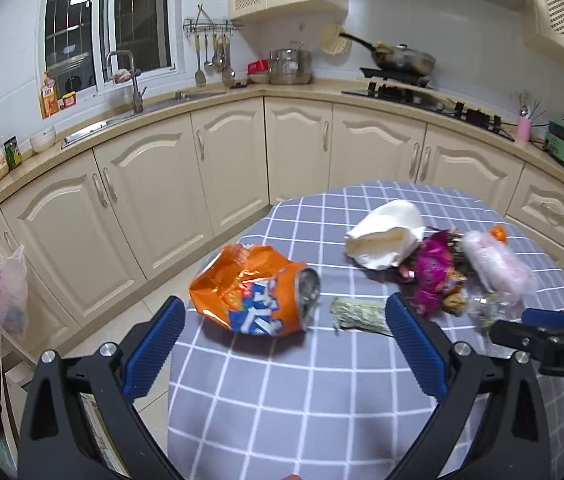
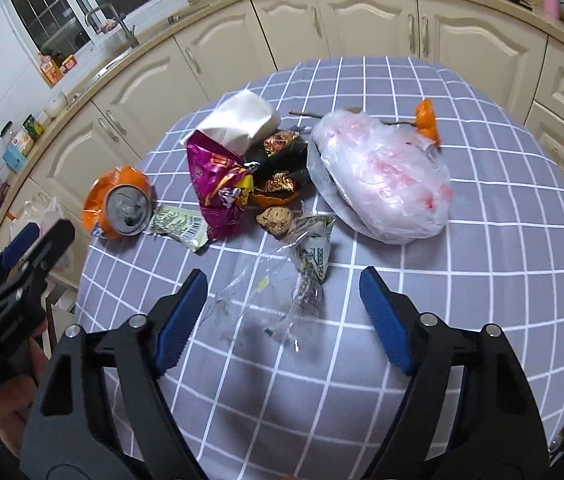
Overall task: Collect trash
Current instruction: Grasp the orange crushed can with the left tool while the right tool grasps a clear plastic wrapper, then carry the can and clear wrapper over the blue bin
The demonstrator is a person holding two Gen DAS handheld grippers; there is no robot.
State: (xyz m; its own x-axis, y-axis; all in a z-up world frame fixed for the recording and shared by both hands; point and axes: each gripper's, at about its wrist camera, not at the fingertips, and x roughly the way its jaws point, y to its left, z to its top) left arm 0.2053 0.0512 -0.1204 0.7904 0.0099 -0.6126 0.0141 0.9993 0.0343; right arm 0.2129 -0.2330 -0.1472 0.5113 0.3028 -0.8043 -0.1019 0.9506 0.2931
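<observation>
The right tongs (image 2: 282, 312) gape over a clear crumpled wrapper (image 2: 278, 280) on the checked tablecloth (image 2: 482, 280), pads clear of it.

Orange crushed can (image 1: 256, 294), grey tablecloth (image 1: 322, 392) with white grid, purple snack wrapper (image 2: 218, 184), cream cabinets (image 1: 162, 184)

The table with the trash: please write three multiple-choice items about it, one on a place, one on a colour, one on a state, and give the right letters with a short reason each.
1. Where does the crushed soda can lie?
A. near the table's edge, left of the pile
B. in the sink
C. on the stove

2. What colour is the tablecloth?
A. red with dots
B. grey with white lines
C. plain green

3. How do the right gripper jaws stand?
A. shut on the can
B. shut on the white plastic bag
C. open, pressing nothing

Answers: 1 A, the can rests by the edge, apart from the wrappers. 2 B, a white grid on grey. 3 C, the pads stand apart over a clear wrapper.
</observation>
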